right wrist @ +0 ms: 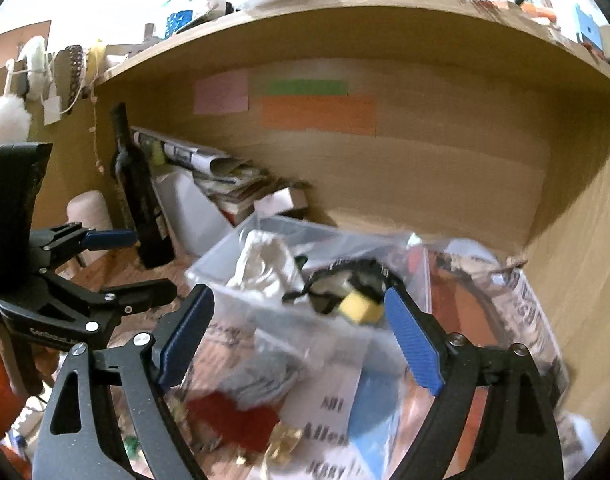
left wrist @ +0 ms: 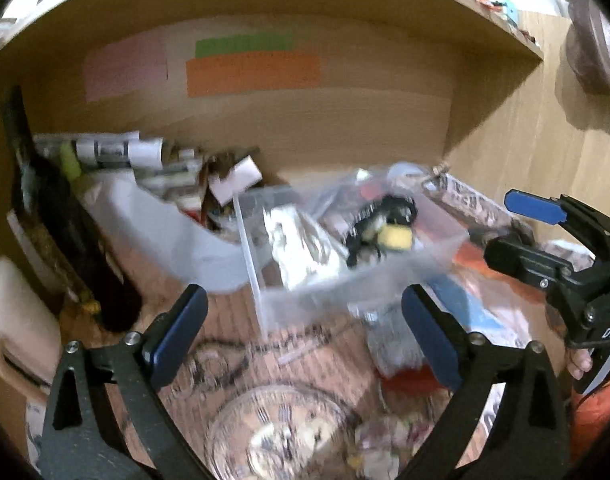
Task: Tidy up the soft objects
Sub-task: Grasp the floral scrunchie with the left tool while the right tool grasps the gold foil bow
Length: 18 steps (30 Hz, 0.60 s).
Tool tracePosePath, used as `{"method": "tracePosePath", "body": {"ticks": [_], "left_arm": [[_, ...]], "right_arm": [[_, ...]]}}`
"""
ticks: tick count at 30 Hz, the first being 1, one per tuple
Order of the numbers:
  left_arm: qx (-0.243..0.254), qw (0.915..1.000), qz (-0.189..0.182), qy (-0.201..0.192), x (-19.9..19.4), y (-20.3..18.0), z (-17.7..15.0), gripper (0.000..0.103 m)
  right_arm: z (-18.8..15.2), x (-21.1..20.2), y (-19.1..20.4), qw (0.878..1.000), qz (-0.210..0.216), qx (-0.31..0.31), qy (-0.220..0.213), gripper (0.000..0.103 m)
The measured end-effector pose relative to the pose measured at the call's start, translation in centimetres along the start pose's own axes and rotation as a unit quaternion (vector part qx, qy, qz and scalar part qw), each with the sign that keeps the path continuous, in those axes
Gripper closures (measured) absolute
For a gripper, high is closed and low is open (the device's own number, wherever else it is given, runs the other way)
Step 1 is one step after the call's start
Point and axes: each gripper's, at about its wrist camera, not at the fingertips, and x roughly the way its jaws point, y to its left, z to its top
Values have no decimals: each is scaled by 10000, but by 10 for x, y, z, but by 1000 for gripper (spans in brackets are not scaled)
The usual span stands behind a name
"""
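A clear plastic bin (left wrist: 265, 280) (right wrist: 225, 264) stands on the wooden desk under a shelf. Inside it lie a black soft toy with a yellow part (left wrist: 385, 224) (right wrist: 353, 300) and a white cloth bundle (left wrist: 301, 248) (right wrist: 261, 260). My left gripper (left wrist: 305, 320) is open and empty, just in front of the bin's near wall. My right gripper (right wrist: 297, 332) is open and empty, its fingers over the bin's near side, the right finger (right wrist: 413, 344) next to the toy. Each gripper also shows in the other's view: the right gripper (left wrist: 517, 224) and the left gripper (right wrist: 137, 260). Both views are blurred.
A dark bottle (left wrist: 53, 216) (right wrist: 137, 192) leans at the left by stacked papers (right wrist: 209, 164). A clock face (left wrist: 281, 432) lies on the desk. Red cloth (right wrist: 233, 416), a blue item (right wrist: 373, 412), printed papers (right wrist: 333, 420) and newspaper (right wrist: 525, 308) crowd the right side.
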Motion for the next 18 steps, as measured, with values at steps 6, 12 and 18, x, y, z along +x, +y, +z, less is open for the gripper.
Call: {"method": "tracePosePath", "body": {"ticks": [6, 12, 18], "left_arm": [[-125, 9988, -141, 461, 2, 1, -39, 4], [-133, 9959, -214, 866, 5, -4, -72, 4], [-113, 9920, -541, 1133, 7, -14, -98, 4]], "right_arm": [[-33, -5, 5, 9993, 136, 267, 237, 17], [-66, 7, 4, 9960, 151, 526, 710, 17], [-83, 18, -2, 9919, 183, 775, 992, 18]]}}
